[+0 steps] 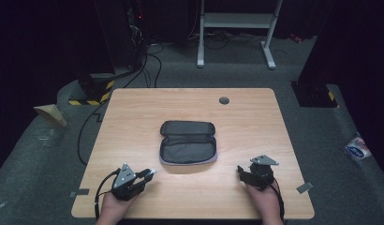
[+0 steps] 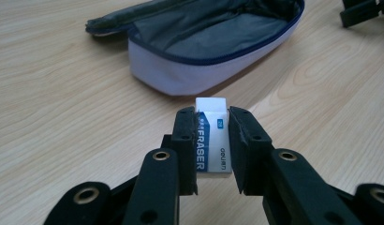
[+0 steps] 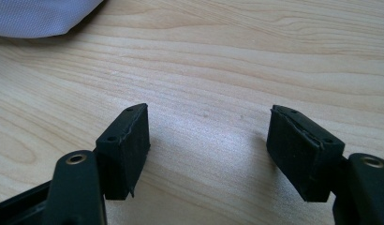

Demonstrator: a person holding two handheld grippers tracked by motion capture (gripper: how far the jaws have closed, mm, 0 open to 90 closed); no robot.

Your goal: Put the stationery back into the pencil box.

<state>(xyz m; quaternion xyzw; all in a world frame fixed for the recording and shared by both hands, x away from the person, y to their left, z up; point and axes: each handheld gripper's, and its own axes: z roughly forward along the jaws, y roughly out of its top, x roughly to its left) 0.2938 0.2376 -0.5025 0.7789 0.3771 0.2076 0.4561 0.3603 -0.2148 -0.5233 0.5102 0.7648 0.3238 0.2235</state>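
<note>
Two grippers rest near the front edge of the wooden table (image 1: 134, 108), one on each side of an unzipped pencil case (image 1: 188, 142). The left gripper (image 2: 212, 140) pinches a white eraser (image 2: 211, 136) between its two black pads — the eraser stands upright in the grip, its blue-and-white sleeve facing the camera, its bare white top rising just above the pad tips and its lower end sitting between the pad bases. Both pads press flat against the eraser's long sides. In the high view the left gripper (image 1: 150, 173) lies at the near left of the table with the eraser's pale tip at its front, pointing toward the pencil case and close to its near left corner without touching it. The case lies open at the table's middle, its grey lining exposed and its lid folded back on the far side. The right gripper (image 3: 209, 140) holds its jaws spread wide with bare tabletop between them — it grips nothing. In the high view it (image 1: 241, 174) sits at the near right, apart from the case.
</note>
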